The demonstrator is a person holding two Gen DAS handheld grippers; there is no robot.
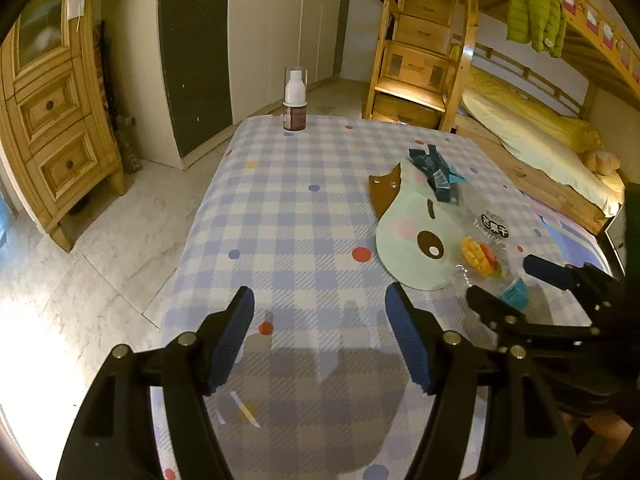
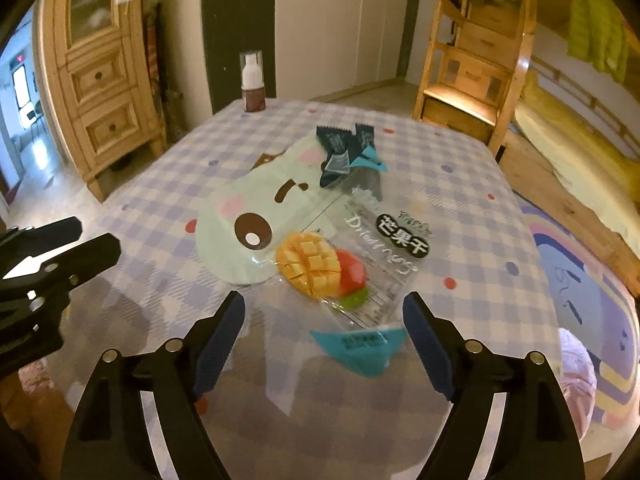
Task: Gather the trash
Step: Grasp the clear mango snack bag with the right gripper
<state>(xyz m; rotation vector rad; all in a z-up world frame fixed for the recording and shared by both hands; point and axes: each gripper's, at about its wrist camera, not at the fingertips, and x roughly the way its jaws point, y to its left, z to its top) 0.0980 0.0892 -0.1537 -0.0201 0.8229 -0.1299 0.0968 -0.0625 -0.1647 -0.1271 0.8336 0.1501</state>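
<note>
A clear dried-mango packet point(image 2: 352, 256) lies on the checked tablecloth point(image 2: 460, 184), partly over a pale green cat-face card point(image 2: 248, 216). A small teal wrapper point(image 2: 360, 350) lies just in front of it, between the open fingers of my right gripper point(image 2: 324, 336). Dark teal wrappers point(image 2: 348, 152) lie piled at the card's far end. In the left wrist view, the card point(image 1: 408, 240), mango packet point(image 1: 480, 256) and dark wrappers point(image 1: 434, 172) sit to the right. My left gripper point(image 1: 320, 328) is open and empty over bare cloth. The right gripper point(image 1: 520, 292) shows there around the teal wrapper point(image 1: 516, 296).
A small spray bottle point(image 1: 295, 100) stands at the table's far edge, also in the right wrist view point(image 2: 252, 84). A wooden cabinet point(image 1: 52, 120) is on the left, a bunk bed with stairs point(image 1: 420, 60) on the right. Tiled floor point(image 1: 100, 240) surrounds the table.
</note>
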